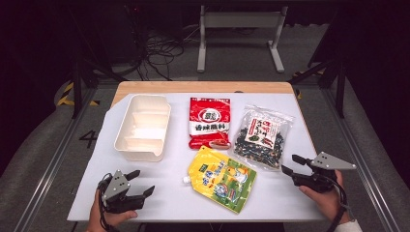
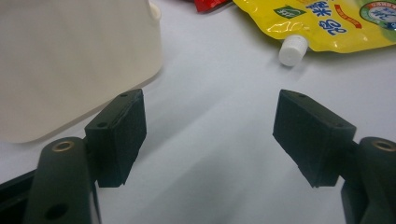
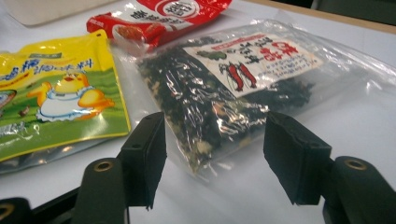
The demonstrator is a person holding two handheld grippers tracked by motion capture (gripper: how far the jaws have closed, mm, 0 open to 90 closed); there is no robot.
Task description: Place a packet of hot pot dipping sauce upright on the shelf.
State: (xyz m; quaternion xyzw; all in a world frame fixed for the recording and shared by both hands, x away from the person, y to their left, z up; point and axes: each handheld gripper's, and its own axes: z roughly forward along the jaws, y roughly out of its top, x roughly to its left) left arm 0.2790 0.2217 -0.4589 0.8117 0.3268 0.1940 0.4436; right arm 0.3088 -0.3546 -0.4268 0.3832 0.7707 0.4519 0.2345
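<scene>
My left gripper [image 1: 141, 182] rests low at the table's front left, open, with nothing between its jaws. In the left gripper view my left gripper [image 2: 210, 121] points at bare table between a white plastic bin [image 2: 70, 56] and the white cap [image 2: 293, 49] of a yellow spout pouch [image 2: 327, 23]. My right gripper [image 1: 290, 164] is at the front right, open, just short of a clear bag of dark dried seaweed [image 1: 261, 135]. In the right gripper view the seaweed bag [image 3: 233, 84] lies just ahead of my right gripper [image 3: 215, 140], apart from the pads.
The white bin [image 1: 142, 126] stands at the left of the white table cover [image 1: 290, 104]. A red seasoning packet [image 1: 209, 122] lies mid-table, with the yellow pouch [image 1: 222, 178] in front of it. Floor rails, cables and a metal stand lie beyond the table's far edge.
</scene>
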